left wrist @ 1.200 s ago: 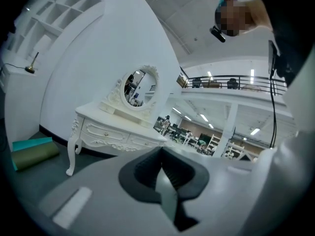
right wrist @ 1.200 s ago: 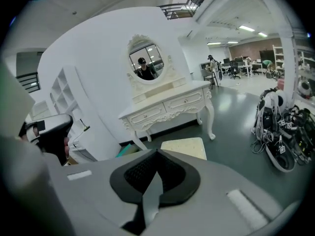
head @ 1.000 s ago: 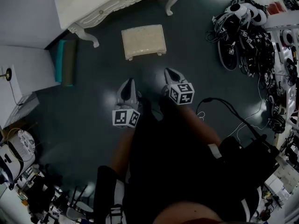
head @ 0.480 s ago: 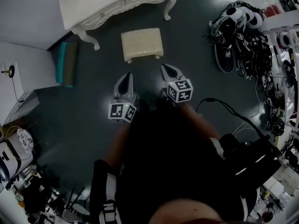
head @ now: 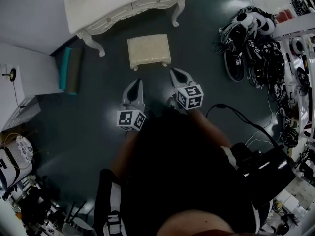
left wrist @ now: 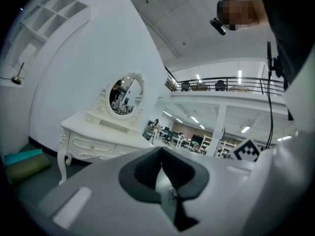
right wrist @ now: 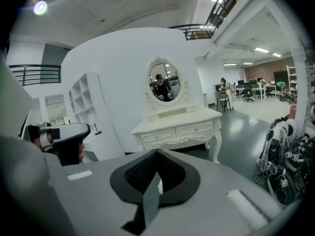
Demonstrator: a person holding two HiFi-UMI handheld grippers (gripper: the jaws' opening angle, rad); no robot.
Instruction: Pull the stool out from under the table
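Stool (head: 149,51) out on the open floor, just in front of the table (head: 123,1), touching neither gripper.
Looks finished, so little left to spoil except by meddling: with left gripper (head: 137,84) and right gripper (head: 173,73) both clenched on nothing and hanging near the seat, could nudge it back toward the table legs on any forward drift, and could not catch hold of it without opening first. Further out, worth minding the black cable (head: 227,106) looped on the floor at the right and the heap of headsets (head: 251,33) beyond. Easy to snag or trip on when stepping back.
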